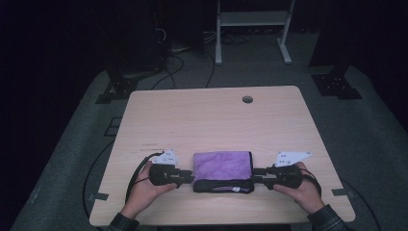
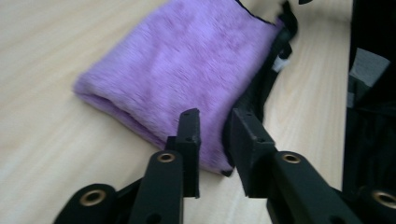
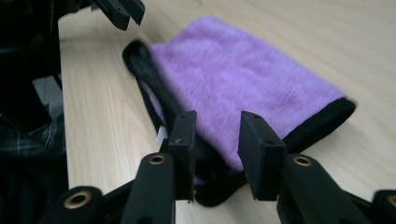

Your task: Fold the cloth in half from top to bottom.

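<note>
Flanking one folded towel (image 1: 223, 166): two tools.

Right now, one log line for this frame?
towel: folded, flat on table | left gripper: jaws open at its left edge | right gripper: same, right edge

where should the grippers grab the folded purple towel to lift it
Take the purple towel at its two near corners along the black-trimmed edge, the left gripper from the left, the right gripper from the right. It lies flat and folded, and there the stacked layers give a thick edge the jaws can probably close over.

Towel (image 2: 187, 65) fabric blurred, top cropped.
</note>
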### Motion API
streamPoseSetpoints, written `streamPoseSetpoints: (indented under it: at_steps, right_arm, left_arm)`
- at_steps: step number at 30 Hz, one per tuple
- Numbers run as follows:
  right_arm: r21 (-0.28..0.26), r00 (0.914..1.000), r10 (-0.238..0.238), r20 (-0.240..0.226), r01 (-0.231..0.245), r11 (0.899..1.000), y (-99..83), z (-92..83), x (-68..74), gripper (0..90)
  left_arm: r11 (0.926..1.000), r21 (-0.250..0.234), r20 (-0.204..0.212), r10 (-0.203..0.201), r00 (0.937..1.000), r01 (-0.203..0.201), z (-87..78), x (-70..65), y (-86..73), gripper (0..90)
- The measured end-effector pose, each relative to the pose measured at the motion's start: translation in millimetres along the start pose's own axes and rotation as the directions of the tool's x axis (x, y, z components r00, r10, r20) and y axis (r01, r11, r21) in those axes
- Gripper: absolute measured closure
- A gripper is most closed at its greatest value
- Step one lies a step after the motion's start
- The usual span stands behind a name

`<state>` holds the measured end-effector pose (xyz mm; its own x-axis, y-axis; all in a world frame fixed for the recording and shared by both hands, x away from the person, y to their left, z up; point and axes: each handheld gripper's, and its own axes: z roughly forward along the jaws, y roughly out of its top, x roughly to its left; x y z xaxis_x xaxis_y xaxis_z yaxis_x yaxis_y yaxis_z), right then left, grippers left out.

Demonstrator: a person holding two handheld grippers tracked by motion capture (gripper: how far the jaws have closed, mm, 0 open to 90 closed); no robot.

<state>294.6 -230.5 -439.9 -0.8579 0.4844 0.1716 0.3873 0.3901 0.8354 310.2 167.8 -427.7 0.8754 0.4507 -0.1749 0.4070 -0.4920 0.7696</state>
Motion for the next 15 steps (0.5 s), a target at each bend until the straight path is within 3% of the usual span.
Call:
streamPoseSetpoints:
  at_steps: [3, 6, 11, 12, 14, 15]
  right_arm:
    - [0.001, 0.9999, -0.004, 0.016, 0.004, 1.0, 2.7, 3.0, -3.4, 71.9]
    - [0.038, 0.9999, -0.009, 0.013, 0.008, 0.999, 4.6, 15.5, -6.7, 75.3]
    - [0.095, 0.9995, -0.032, -0.006, 0.032, 0.995, -2.3, 25.0, 0.4, 74.0]
    - [0.134, 0.9988, -0.047, -0.011, 0.048, 0.99, -8.5, 28.8, 4.8, 72.9]
    - [0.16, 0.9981, -0.06, -0.007, 0.061, 0.985, -14.6, 31.7, 7.9, 71.7]
    - [0.16, 0.9981, -0.06, -0.007, 0.061, 0.985, -14.6, 31.7, 7.9, 71.7]
  left_arm:
    - [0.9999, -0.008, -0.017, -0.009, 0.9998, 0.009, 2.5, 3.3, 2.1, 79.9]
    - [0.9996, -0.015, -0.018, -0.025, 0.9995, 0.024, 10.9, 4.4, 4.0, 80.0]
    - [0.9996, 0.026, 0.025, -0.008, 0.9997, 0.008, 24.2, -8.0, -2.7, 76.3]
    - [0.9992, 0.038, 0.031, -0.01, 0.9995, 0.009, 26.2, -10.4, -5.4, 73.9]
    - [0.9965, 0.083, 0.022, 0.001, 0.9997, -0.002, 32.9, -14.8, -14.3, 71.6]
    - [0.9965, 0.083, 0.022, 0.001, 0.9997, -0.002, 32.9, -14.8, -14.3, 70.8]
